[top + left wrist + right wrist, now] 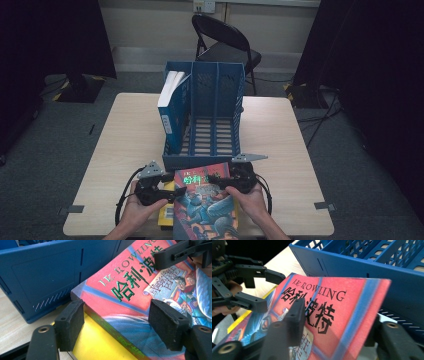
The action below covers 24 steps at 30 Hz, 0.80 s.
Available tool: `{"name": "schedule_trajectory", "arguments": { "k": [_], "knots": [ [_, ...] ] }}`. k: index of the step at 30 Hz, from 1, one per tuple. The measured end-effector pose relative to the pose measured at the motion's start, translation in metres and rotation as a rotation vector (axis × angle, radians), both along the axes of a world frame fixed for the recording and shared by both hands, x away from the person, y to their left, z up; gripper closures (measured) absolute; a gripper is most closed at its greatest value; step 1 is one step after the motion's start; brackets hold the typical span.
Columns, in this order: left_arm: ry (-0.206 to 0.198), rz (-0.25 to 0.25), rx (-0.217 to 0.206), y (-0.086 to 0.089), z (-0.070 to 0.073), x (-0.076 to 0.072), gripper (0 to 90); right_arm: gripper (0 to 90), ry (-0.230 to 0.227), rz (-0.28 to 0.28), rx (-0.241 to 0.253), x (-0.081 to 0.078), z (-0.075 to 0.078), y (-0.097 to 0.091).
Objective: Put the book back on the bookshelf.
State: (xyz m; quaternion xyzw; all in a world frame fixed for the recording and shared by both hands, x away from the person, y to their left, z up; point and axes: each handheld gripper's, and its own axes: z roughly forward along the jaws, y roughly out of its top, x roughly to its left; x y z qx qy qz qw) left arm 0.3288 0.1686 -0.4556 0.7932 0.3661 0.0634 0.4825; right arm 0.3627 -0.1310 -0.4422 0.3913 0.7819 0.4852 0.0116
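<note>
A red-and-blue illustrated book (205,200) (120,290) (342,302) lies at the table's front edge, on top of a yellow book (165,216) (100,345). Its top edge reaches the front of the blue file rack (200,161). My left gripper (172,192) (117,322) is open at the book's left side and straddles the spine edge: one pad beside the spine over the yellow book, the other above the cover. My right gripper (216,179) (337,325) is open at the book's upper right, with one jaw over the cover and the other hidden behind the right edge.
The rack (50,272) (362,267) has three compartments. A blue-and-white book (172,105) stands in the left one, and the other two hold nothing. A folding chair (225,40) stands beyond the wooden table (280,135). Bare tabletop lies on both sides of the rack.
</note>
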Motion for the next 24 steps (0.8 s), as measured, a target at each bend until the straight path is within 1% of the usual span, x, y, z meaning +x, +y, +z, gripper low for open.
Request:
{"name": "schedule_trajectory", "arguments": {
  "k": [2, 4, 7, 8, 9, 10, 11, 12, 13, 14, 15, 16, 17, 19, 20, 21, 24],
  "knots": [
    [-0.006, 0.003, -0.005, 0.0, -0.001, 0.0, 26.4, 53.8, 0.008, 0.014, 0.019, -0.002, -0.001, 0.0],
    [-0.011, 0.003, -0.008, 0.0, -0.001, 0.0, 26.4, 54.2, -0.008, 0.024, 0.001, -0.007, 0.0, 0.003],
    [-0.003, 0.006, -0.013, 0.001, -0.001, 0.001, 26.9, 60.6, -0.015, 0.039, 0.011, -0.01, 0.004, 0.006],
    [-0.001, 0.008, -0.015, 0.001, -0.001, 0.001, 26.9, 60.6, -0.015, 0.039, 0.011, -0.01, 0.004, 0.006],
    [0.004, 0.01, -0.017, 0.001, -0.001, 0.001, 27.1, 62.6, -0.012, 0.045, 0.018, -0.011, 0.006, 0.005],
    [0.005, 0.01, -0.017, 0.002, -0.001, 0.001, 28.1, 66.7, -0.013, 0.053, 0.019, -0.012, 0.008, 0.004],
    [0.015, 0.014, -0.024, 0.003, 0.0, 0.001, 28.6, 68.5, -0.009, 0.055, 0.026, -0.012, 0.008, 0.003],
    [0.015, 0.014, -0.024, 0.003, 0.0, 0.001, 29.5, 68.5, -0.009, 0.055, 0.026, -0.012, 0.008, 0.003],
    [0.023, 0.019, -0.033, 0.004, 0.0, 0.002, 30.4, 70.4, -0.005, 0.058, 0.034, -0.012, 0.009, 0.001],
    [0.03, 0.017, -0.033, 0.005, 0.0, 0.002, 30.4, 72.5, -0.003, 0.063, 0.042, -0.012, 0.009, 0.0],
    [0.041, 0.016, -0.031, 0.006, 0.001, 0.002, 30.5, 75.7, 0.003, 0.072, 0.062, -0.012, 0.012, -0.003],
    [0.045, 0.018, -0.027, 0.006, 0.002, 0.002, 30.5, 77.6, 0.002, 0.078, 0.065, -0.013, 0.014, -0.003],
    [0.053, 0.016, -0.018, 0.006, 0.003, 0.002, 30.5, 79.3, -0.003, 0.083, 0.067, -0.013, 0.016, -0.004],
    [0.059, 0.013, -0.017, 0.006, 0.004, 0.003, 30.3, 80.3, -0.006, 0.088, 0.077, -0.015, 0.018, -0.004],
    [0.066, 0.015, -0.017, 0.006, 0.004, 0.003, 29.7, 80.9, -0.014, 0.092, 0.078, -0.016, 0.02, -0.004],
    [0.07, 0.014, -0.02, 0.006, 0.004, 0.003, 28.8, 82.1, -0.033, 0.096, 0.073, -0.018, 0.023, -0.003],
    [0.074, 0.012, -0.024, 0.005, 0.004, 0.003, 27.2, 82.8, -0.045, 0.095, 0.089, -0.02, 0.025, -0.003]
  ]
}}
